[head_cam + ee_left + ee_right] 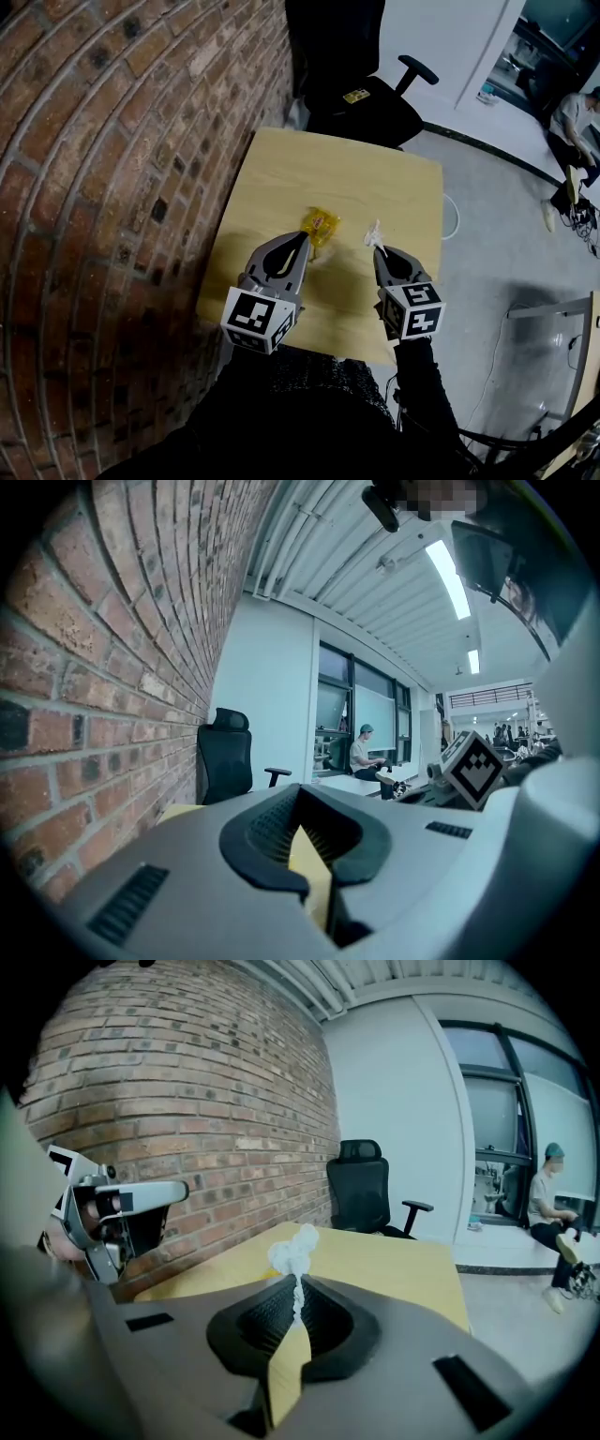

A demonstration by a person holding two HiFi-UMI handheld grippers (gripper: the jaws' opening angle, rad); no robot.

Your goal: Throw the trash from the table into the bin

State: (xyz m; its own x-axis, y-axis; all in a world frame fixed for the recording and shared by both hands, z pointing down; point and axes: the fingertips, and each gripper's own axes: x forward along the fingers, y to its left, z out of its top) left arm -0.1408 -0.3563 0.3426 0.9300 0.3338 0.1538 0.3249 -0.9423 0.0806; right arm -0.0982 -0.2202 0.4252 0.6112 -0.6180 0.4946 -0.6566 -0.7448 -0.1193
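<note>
A small crumpled white tissue (374,233) is pinched in my right gripper (378,248), which is shut on it and held above the wooden table (281,169). In the right gripper view the tissue (293,1249) sticks up from the closed fingertips of the right gripper (298,1285). A yellow wrapper (321,224) lies on the table just beyond the tip of my left gripper (302,238). The left gripper (299,797) is shut with nothing in it and hovers over the table. No bin shows in any view.
A brick wall (103,187) runs along the table's left side. A black office chair (361,94) stands at the far end. A seated person (572,122) and floor cables (586,220) are at the far right. A metal frame (553,307) stands to the right.
</note>
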